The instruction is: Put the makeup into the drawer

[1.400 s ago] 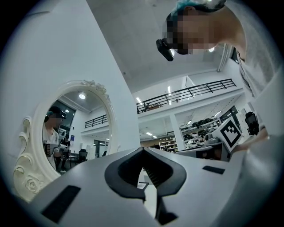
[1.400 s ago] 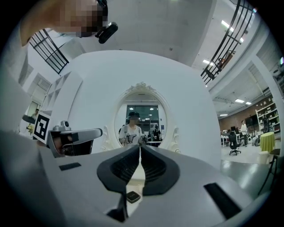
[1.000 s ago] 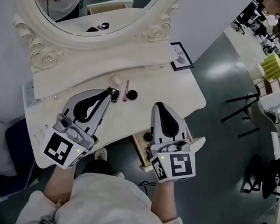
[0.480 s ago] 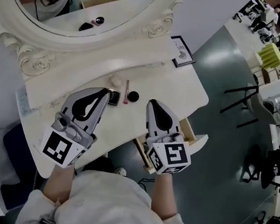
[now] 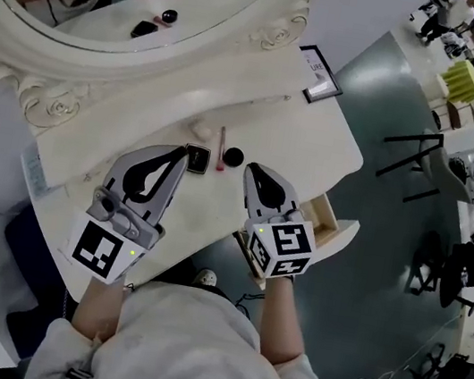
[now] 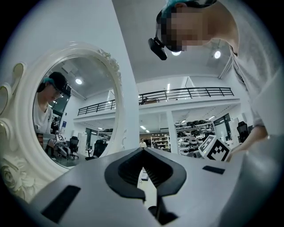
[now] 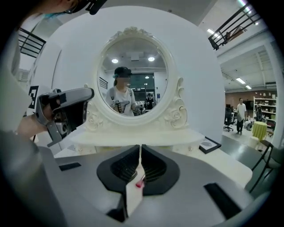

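Head view, makeup (image 5: pixel 222 149) between left claw (image 5: pixel 180 155) and right claw (image 5: pixel 251 170), both narrow, empty.

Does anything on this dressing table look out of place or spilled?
Nothing is spilled or damaged. The drawer stands open, and the black compact, pink pencil and round black pot lie loose on the tabletop.

Makeup, three pieces, lying close together on the white dressing table (image 5: pixel 304 142) in front of me:
- Square black compact (image 5: pixel 195 159), lying flat.
- Slim pink stick (image 5: pixel 222 149), lying on its side just right of the compact.
- Small round black pot (image 5: pixel 235 156), sitting just beside the stick.

Drawer (image 5: pixel 327 220): standing pulled open at the table's right front edge, apart from the makeup.
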Action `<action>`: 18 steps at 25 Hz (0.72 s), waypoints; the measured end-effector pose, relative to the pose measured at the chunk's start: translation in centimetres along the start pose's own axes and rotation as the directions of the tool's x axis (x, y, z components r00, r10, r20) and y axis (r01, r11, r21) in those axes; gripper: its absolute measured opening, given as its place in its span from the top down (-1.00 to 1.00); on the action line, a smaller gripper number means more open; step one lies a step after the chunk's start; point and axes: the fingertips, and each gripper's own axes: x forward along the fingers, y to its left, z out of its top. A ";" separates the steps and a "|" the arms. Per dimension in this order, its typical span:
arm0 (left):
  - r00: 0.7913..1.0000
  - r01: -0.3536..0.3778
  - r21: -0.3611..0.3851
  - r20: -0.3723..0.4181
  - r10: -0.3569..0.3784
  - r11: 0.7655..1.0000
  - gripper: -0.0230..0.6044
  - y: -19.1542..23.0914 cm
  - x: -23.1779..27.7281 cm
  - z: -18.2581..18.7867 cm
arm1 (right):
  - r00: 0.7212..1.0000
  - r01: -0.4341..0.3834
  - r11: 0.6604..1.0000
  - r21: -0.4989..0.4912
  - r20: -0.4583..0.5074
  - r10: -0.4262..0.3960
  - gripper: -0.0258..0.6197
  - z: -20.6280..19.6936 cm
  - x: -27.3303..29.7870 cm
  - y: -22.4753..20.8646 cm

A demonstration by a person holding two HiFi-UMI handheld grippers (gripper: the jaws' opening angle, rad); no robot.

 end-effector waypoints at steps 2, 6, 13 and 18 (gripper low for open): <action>1.000 0.004 -0.007 -0.005 -0.004 1.000 0.88 0.4 0.0 -0.5 | 0.999 -0.006 1.000 0.000 -0.041 0.006 0.84 -1.3 0.9 -0.1; 1.000 0.011 -0.024 -0.019 -0.011 1.000 0.88 1.0 -0.2 -1.4 | 0.992 -0.024 1.000 -0.015 -0.123 0.021 0.84 -3.8 2.4 0.0; 0.999 0.031 -0.038 -0.019 -0.032 0.999 0.88 1.7 -0.4 -2.2 | 0.965 -0.071 0.994 -0.087 -0.259 0.046 0.83 -7.8 4.4 -0.1; 0.999 0.041 -0.050 -0.020 -0.042 0.998 0.88 2.1 -0.5 -2.7 | 0.939 -0.122 0.976 -0.180 -0.339 0.055 0.83 -9.6 5.6 -0.1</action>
